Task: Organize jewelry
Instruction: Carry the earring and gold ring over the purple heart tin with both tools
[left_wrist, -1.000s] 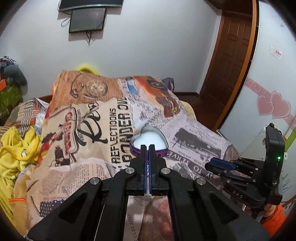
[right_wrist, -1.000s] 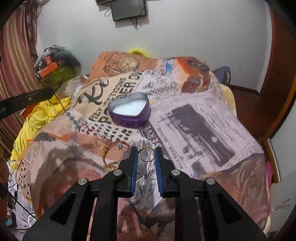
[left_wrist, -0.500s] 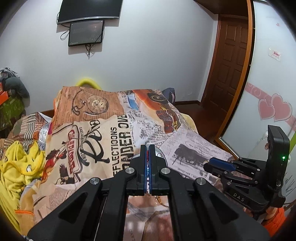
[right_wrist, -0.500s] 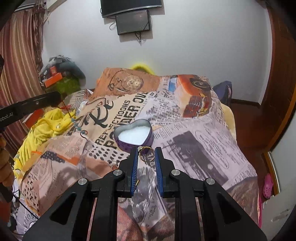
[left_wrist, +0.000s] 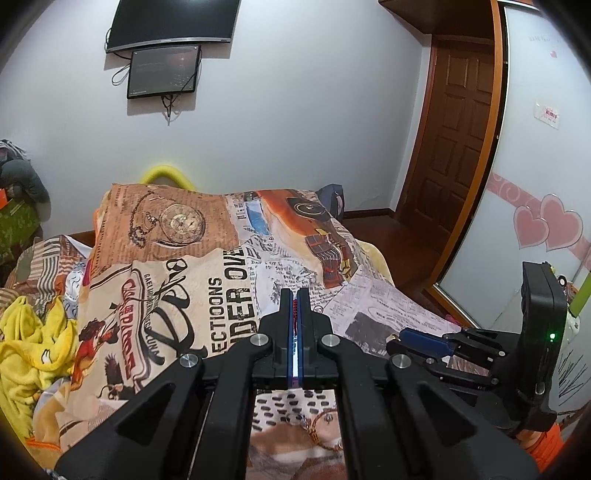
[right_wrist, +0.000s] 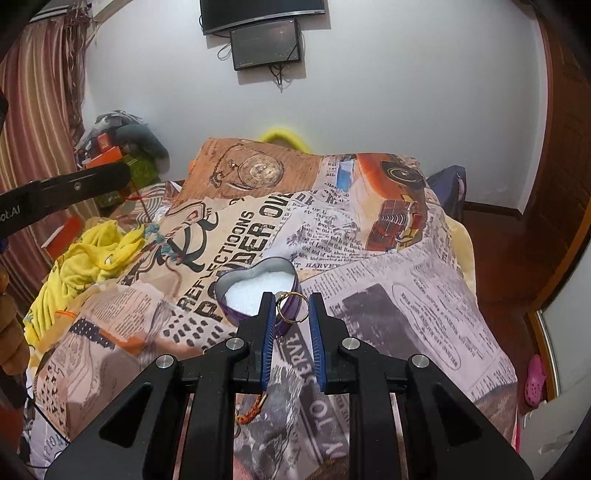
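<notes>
Two pieces are up off the bed (right_wrist: 406, 295) at this point, one per gripper, and nothing shows in the box yet.

Nearest, R wrist view: a braided orange cord w/ gold clasp (right_wrist: 253, 410) lies on the bedspread toward the near edge, just under the R gripper (right_wrist: 292, 308). Prob. the same bracelet shows low in the L view (left_wrist: 321, 432). It's untouched, so still left to do.

R gripper: fingers closed partway on a gold ring (right_wrist: 291, 306), pads pressing it from both sides, ring upright between the tips. It hangs just short of the box's near rim, not yet over the opening.

L gripper (left_wrist: 294, 308): fingers fully closed, pinching a thin red cord (left_wrist: 294, 314) visible in the slit between the pads. From the R view that necklace (right_wrist: 159, 243) dangles from the L tip w/ blue-green beads, its lower end trailing toward the bedspread near the left edge; can't tell if it touches.

Further out, mid-bed: the heart box (right_wrist: 258, 288), purple, lid off, white lining bare as far as I can see.

Judgement: early-to-mid. Both grabs done; drops into the box remain for ring and necklace, then the bracelet. Any lid is out of view.
</notes>
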